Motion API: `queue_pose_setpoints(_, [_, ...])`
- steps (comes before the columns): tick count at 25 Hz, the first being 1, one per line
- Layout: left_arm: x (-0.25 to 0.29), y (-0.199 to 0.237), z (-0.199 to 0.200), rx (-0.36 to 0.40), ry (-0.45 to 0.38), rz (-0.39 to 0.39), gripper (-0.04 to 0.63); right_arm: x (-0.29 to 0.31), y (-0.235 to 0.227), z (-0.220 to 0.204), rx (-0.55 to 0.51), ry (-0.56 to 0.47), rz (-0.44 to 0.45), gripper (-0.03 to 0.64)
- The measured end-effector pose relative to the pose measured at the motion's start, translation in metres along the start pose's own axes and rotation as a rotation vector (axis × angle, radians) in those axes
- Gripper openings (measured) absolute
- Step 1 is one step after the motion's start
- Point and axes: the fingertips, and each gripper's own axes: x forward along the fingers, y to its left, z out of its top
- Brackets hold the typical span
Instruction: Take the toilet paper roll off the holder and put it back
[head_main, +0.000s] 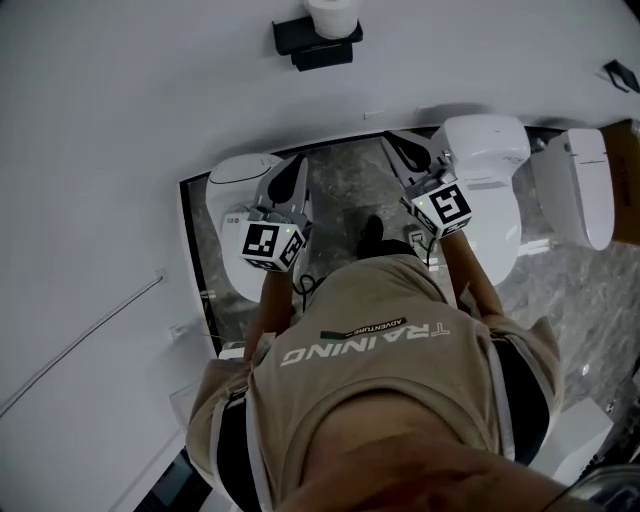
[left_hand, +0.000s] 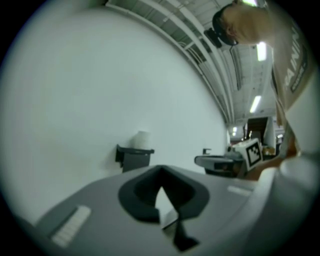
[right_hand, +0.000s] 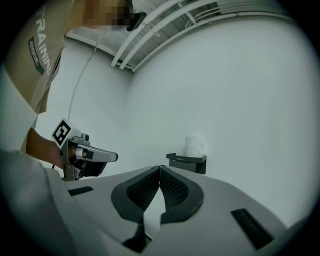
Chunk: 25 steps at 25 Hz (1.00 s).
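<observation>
A smooth, matte white wall (head_main: 130, 120) filled most of the head view, flat and bare. Below it lay a strip of grey veined stone floor (head_main: 345, 195), hemmed by glossy white toilets with rounded shapes: one on the left (head_main: 232, 205), a larger one on the right (head_main: 490, 185).

Both tools pointed level at the wall over that floor strip. The left gripper (left_hand: 160, 171), grey plastic with dark pads, had its jaws together at the tips with nothing between them. The right gripper (right_hand: 160, 168) showed finely ribbed black pads, likewise pressed together and empty.

Far ahead on the wall sat the holder (right_hand: 187, 161), a small black box-like bracket with square edges. The toilet paper roll (right_hand: 194, 146), a soft white cylinder, stood upright on top of it.

Plain wall surrounded the holder on every side, and both grippers were well apart from it, the left one (head_main: 293, 168) beside the right one (head_main: 397, 142).
</observation>
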Motion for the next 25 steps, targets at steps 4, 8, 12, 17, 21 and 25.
queue_pose_setpoints(4, [0.034, 0.014, 0.005, -0.011, -0.002, 0.027, 0.0, 0.024, -0.035, 0.001, 0.007, -0.019, 0.001, 0.014])
queue_pose_setpoints(8, [0.061, 0.023, 0.004, -0.022, 0.019, 0.027, 0.0, 0.045, -0.055, -0.002, 0.04, -0.023, 0.004, 0.014])
queue_pose_setpoints(12, [0.085, 0.029, 0.009, 0.0, 0.023, 0.006, 0.0, 0.062, -0.073, 0.004, 0.063, -0.043, 0.008, 0.014])
queue_pose_setpoints(17, [0.113, 0.051, 0.018, 0.02, 0.008, -0.036, 0.0, 0.091, -0.089, 0.014, 0.049, -0.066, -0.005, 0.014])
queue_pose_setpoints(21, [0.133, 0.067, 0.029, 0.003, -0.01, -0.093, 0.0, 0.112, -0.096, 0.021, 0.033, -0.043, -0.03, 0.015])
queue_pose_setpoints(25, [0.153, 0.084, 0.046, 0.016, -0.035, -0.162, 0.0, 0.136, -0.107, 0.033, 0.016, -0.04, -0.06, 0.015])
